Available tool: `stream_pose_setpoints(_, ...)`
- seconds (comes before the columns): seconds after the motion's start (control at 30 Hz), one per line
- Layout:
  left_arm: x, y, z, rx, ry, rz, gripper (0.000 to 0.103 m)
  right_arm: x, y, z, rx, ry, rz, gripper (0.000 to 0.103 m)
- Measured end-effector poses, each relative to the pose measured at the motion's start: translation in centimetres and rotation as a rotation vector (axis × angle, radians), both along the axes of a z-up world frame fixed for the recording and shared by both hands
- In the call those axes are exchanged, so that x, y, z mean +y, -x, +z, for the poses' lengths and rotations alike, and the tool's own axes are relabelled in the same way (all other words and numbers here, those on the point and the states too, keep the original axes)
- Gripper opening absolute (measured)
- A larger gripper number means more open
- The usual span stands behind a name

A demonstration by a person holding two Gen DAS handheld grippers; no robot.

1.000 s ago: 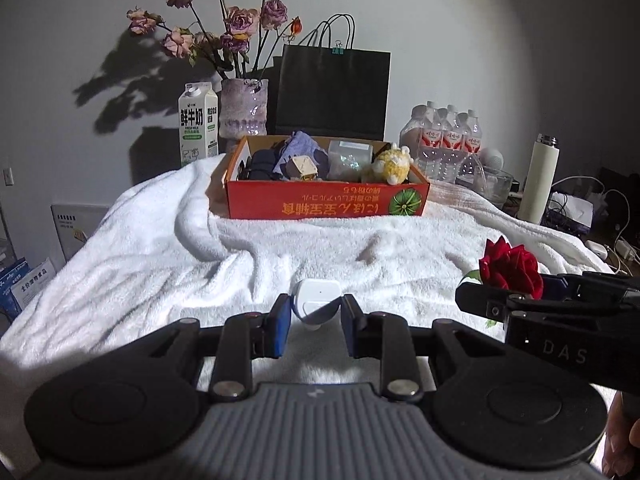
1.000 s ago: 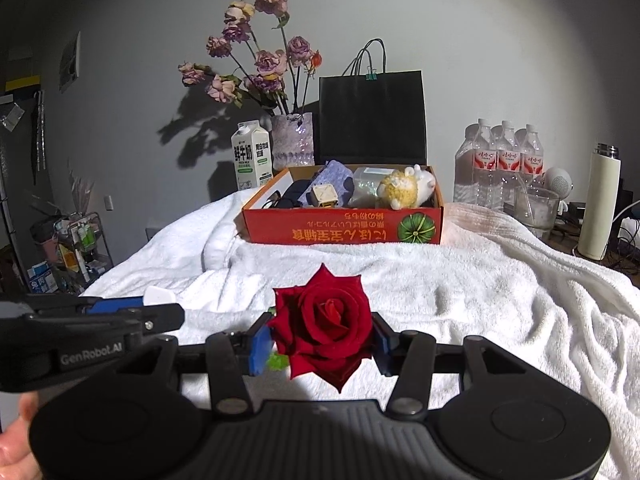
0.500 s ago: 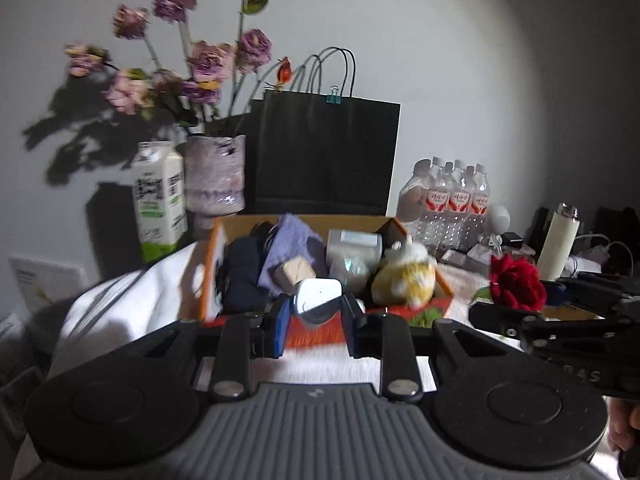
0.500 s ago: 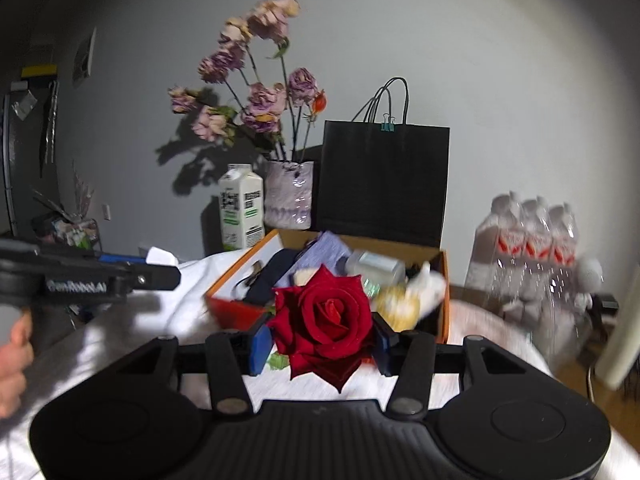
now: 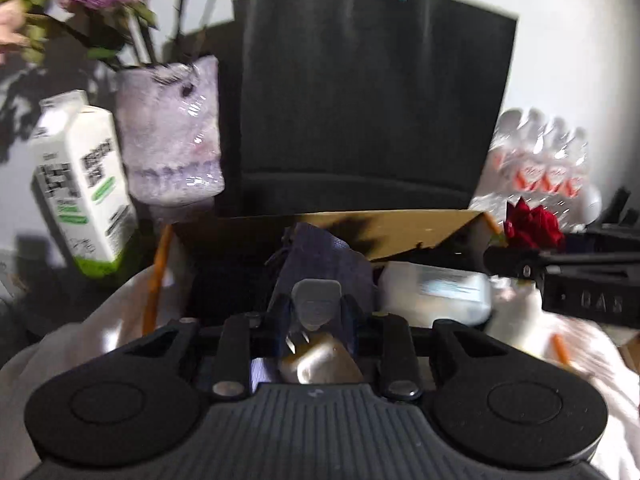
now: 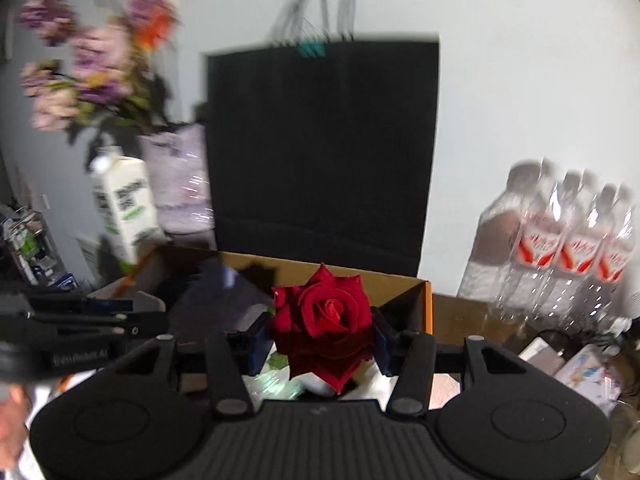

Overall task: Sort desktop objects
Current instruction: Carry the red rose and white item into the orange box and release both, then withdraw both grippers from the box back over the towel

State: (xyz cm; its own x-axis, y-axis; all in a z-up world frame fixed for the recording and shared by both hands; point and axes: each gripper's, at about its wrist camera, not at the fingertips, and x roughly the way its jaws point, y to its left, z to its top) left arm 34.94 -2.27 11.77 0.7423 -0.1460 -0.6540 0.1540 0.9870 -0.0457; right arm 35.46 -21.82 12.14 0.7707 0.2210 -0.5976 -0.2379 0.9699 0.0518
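My left gripper [image 5: 316, 312] is shut on a small white rounded case [image 5: 317, 303] and holds it over the open orange cardboard box [image 5: 400, 228]. My right gripper [image 6: 320, 334] is shut on a red rose [image 6: 326, 320] and holds it over the right part of the same box [image 6: 424, 300]. The rose [image 5: 532, 226] and the right gripper [image 5: 520, 260] show at the right of the left wrist view. The left gripper [image 6: 136, 318] shows at the left of the right wrist view. The box holds a purple cloth pouch [image 5: 320, 256], a clear plastic container [image 5: 436, 292] and dark items.
A black paper bag [image 5: 372, 108] stands right behind the box. A vase of dried flowers [image 5: 172, 140] and a milk carton [image 5: 80, 184] stand to the back left. Several water bottles [image 6: 568, 240] stand to the right. A white towel [image 5: 128, 304] covers the table.
Both grippers moved forward from over the towel to above the box, each still holding its object. The box, bag and vase now look much closer.
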Motion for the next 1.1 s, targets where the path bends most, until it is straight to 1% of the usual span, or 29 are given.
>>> stream_pose_setpoints(0.07, -0.2, -1.6, -1.0, 0.012, -0.007, 0.002, 0.054, 0.2, -2.3, -1.1, 0.032, 0.049, -0.017, 0.053)
stream_pose_setpoints(0.1, -0.1, -2.2, -1.2, 0.016, -0.010, 0.019, 0.078, 0.4, -3.2, -1.7, 0.050, 0.066, -0.026, 0.057)
stream_pose_setpoints(0.13, -0.1, -2.7, -1.4, 0.013, -0.013, 0.033, 0.083, 0.5, -4.2, -2.2, 0.075, 0.077, -0.030, 0.068)
stream_pose_setpoints(0.17, -0.2, -3.2, -1.4, 0.009, -0.017, 0.039, 0.083, 0.4, -4.9, -2.5, 0.094, 0.077, -0.038, 0.076)
stream_pose_setpoints(0.27, 0.4, -3.9, -1.1, 0.015, -0.007, 0.052, 0.087, 0.0, -5.9, -2.9, 0.112, 0.043, -0.056, 0.079)
stream_pose_setpoints(0.33, 0.9, -3.9, -0.6, 0.020, 0.002, 0.084, 0.102, -0.4, -6.1, -2.7, 0.123, 0.016, -0.065, 0.081)
stream_pose_setpoints(0.4, 1.5, -3.6, 0.0, 0.023, -0.012, 0.121, 0.103, -0.5, -5.9, -2.3, 0.127, -0.005, -0.066, 0.082)
stream_pose_setpoints(0.5, 2.0, -2.9, 0.5, 0.070, -0.048, 0.150, 0.103, -0.6, -4.4, -1.4, 0.128, -0.036, -0.063, 0.086)
stream_pose_setpoints(0.57, 2.3, -2.0, 0.8, 0.105, -0.068, 0.180, 0.103, -0.4, -3.2, -0.8, 0.134, -0.041, -0.058, 0.087)
stream_pose_setpoints(0.63, 2.7, -0.6, 1.1, 0.125, -0.082, 0.186, 0.103, 0.0, -1.4, -0.3, 0.127, -0.029, -0.055, 0.087)
stream_pose_setpoints(0.73, 3.0, 2.4, 1.2, 0.135, -0.118, 0.174, 0.103, 1.2, 2.2, 0.0, 0.101, 0.038, -0.051, 0.088)
stream_pose_setpoints(0.8, 3.3, 4.7, 1.1, 0.134, -0.124, 0.191, 0.103, 2.0, 4.8, 0.1, 0.078, 0.062, -0.026, 0.089)
stream_pose_setpoints(0.93, 3.7, 10.0, 1.5, 0.121, -0.103, 0.205, 0.103, 2.8, 10.0, 0.4, 0.033, 0.083, -0.009, 0.089)
stream_pose_setpoints(1.1, 3.5, 16.6, 1.8, 0.104, -0.065, 0.201, 0.103, 2.9, 15.9, 0.7, 0.026, 0.073, 0.013, 0.089)
